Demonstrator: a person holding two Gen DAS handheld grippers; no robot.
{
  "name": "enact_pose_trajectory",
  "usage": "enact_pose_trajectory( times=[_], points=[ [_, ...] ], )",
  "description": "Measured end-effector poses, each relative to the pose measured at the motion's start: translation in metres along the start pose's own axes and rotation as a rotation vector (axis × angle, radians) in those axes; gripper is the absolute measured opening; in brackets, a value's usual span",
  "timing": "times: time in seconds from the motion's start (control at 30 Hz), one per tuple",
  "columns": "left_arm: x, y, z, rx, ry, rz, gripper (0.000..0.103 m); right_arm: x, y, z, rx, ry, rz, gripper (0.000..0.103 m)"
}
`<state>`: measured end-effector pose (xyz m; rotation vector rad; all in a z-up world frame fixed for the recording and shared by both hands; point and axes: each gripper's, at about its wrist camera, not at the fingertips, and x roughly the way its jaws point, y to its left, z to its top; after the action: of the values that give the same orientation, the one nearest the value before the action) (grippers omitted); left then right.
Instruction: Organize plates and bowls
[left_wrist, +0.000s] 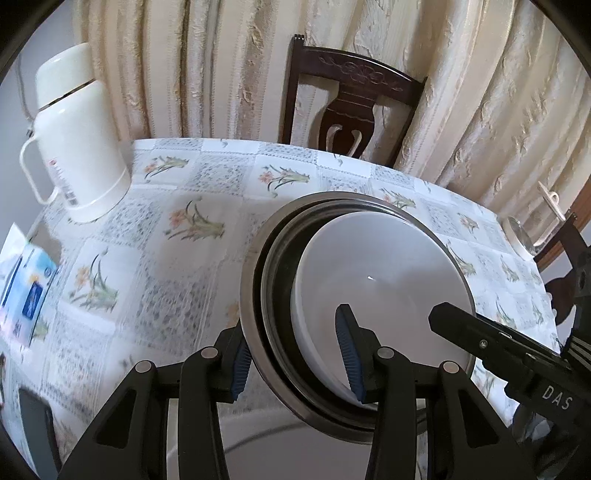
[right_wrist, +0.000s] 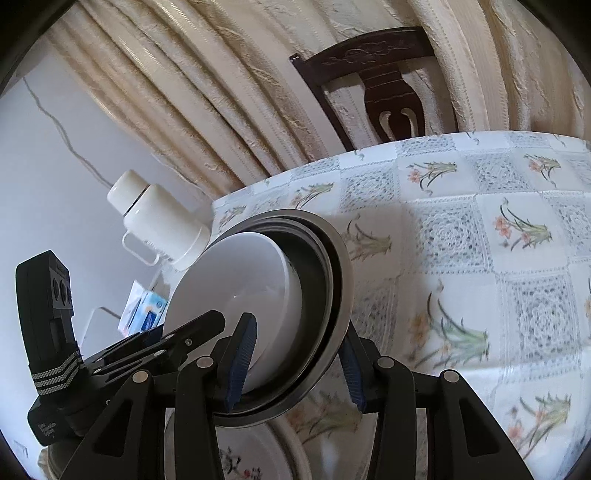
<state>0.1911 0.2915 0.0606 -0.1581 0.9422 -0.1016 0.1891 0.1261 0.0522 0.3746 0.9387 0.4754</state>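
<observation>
While the nested stack hangs tilted above the flower-patterned worktop (left_wrist: 155, 258), a slip is the main risk. The steel bowl (left_wrist: 255, 295) carries a white bowl (left_wrist: 376, 273) loose inside it, so more tilt could tip the white one out. The left tool (left_wrist: 295, 363) and right tool (right_wrist: 295, 363) each clamp the steel rim on opposite sides; uneven pull could twist it free onto the decorated plate (right_wrist: 258, 458) below.
</observation>
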Motion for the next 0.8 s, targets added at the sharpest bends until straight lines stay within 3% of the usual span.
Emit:
enact_pose_trajectory(
  times=[0.8],
  points=[
    [-0.078, 0.017, -0.098, -0.038, -0.023, 0.012, 0.044, -0.036, 0.028, -0.08, -0.055, 0.076, 0.085, 0.047]
  ],
)
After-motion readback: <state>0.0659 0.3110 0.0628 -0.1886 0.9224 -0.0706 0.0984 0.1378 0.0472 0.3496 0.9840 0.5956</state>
